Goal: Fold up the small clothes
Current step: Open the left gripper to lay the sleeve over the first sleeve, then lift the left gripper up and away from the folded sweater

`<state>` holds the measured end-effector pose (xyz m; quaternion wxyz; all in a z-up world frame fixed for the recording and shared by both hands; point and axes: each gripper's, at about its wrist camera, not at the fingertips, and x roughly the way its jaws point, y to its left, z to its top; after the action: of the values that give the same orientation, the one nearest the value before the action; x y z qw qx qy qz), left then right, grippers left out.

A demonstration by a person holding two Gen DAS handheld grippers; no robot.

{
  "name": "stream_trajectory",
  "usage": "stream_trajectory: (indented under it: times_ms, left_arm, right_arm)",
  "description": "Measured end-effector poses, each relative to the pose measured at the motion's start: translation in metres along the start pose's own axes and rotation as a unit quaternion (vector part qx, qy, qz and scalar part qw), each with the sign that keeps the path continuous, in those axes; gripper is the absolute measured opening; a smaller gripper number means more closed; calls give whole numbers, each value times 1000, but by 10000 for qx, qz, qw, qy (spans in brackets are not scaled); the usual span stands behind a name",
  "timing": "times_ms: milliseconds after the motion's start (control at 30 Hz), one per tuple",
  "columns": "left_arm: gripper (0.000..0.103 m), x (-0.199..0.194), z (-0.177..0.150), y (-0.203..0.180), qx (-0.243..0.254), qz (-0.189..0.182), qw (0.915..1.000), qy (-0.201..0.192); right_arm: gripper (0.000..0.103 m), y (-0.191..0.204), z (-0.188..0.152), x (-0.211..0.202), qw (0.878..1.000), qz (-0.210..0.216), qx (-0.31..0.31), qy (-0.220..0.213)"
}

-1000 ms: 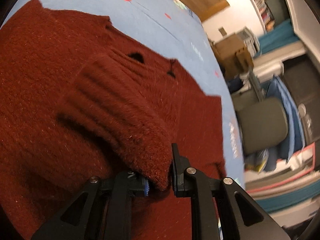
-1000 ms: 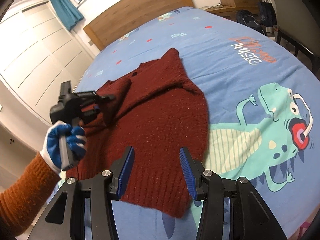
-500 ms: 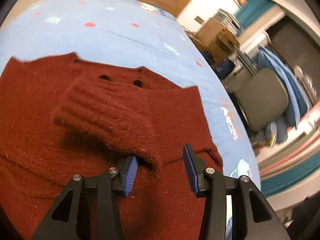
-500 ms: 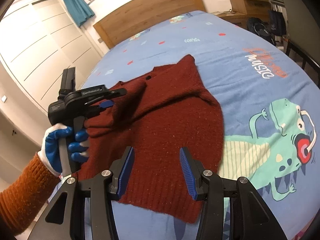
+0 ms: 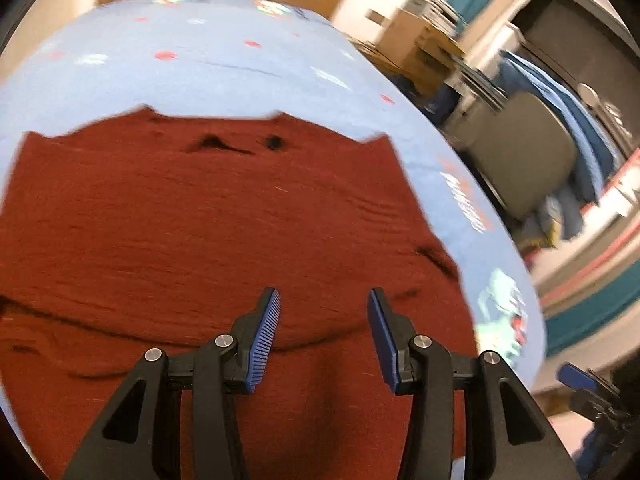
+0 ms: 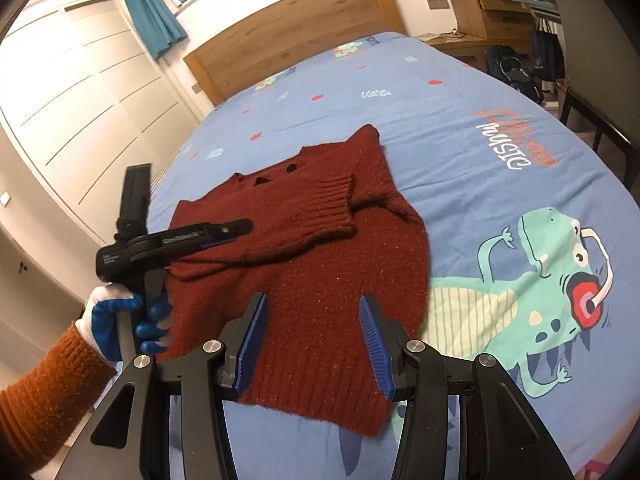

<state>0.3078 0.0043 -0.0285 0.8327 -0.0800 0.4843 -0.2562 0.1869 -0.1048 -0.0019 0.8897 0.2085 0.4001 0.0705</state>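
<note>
**Sleeve laid across, next fold pending**

Left tool spread, empty, above the sweater. Right tool also spread, empty, hovering over the hem in the lower centre of its frame. Sweater lies flat mid-bed, one sleeve cuff folded across the chest. Likely next: the other sleeve. Suggest pinching near the cuff, lifting low, laying it parallel so the knit doesn't bunch. Bed has a blue dinosaur-print sheet; wooden headboard upper centre, wardrobe upper left, chair upper right.
</note>
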Motion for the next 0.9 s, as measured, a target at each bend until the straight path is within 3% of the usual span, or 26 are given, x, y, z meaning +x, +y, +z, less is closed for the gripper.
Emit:
stream_trajectory:
  times_ms: [200, 333, 400, 533, 633, 700, 800, 900]
  left_arm:
    - [40, 4, 3, 26, -175, 866, 9958, -232]
    - [40, 29, -12, 21, 9, 989, 9949, 188]
    - [41, 37, -24, 6, 342, 1108, 9930, 217]
    - [41, 36, -20, -21, 508, 778, 9957, 19]
    - [41, 43, -8, -43, 747, 892, 9930, -201]
    - [42, 57, -5, -51, 816, 966, 9919, -118]
    - [42, 83, -18, -57, 869, 932, 9911, 385]
    - [47, 81, -29, -60, 821, 591, 9937, 473]
  right_arm:
    - [49, -5, -3, 3, 10000, -15, 81, 23]
    - [49, -8, -4, 8, 9999, -48, 93, 92]
    - [49, -10, -4, 10, 9999, -66, 90, 113]
    - [49, -16, -4, 18, 9997, -107, 122, 162]
    - [49, -19, -4, 22, 9996, -115, 171, 185]
    - [49, -19, -3, 23, 9996, -123, 157, 185]
    - [49, -20, -4, 23, 9996, -135, 125, 200]
    - [49, -21, -4, 22, 9996, -157, 120, 197]
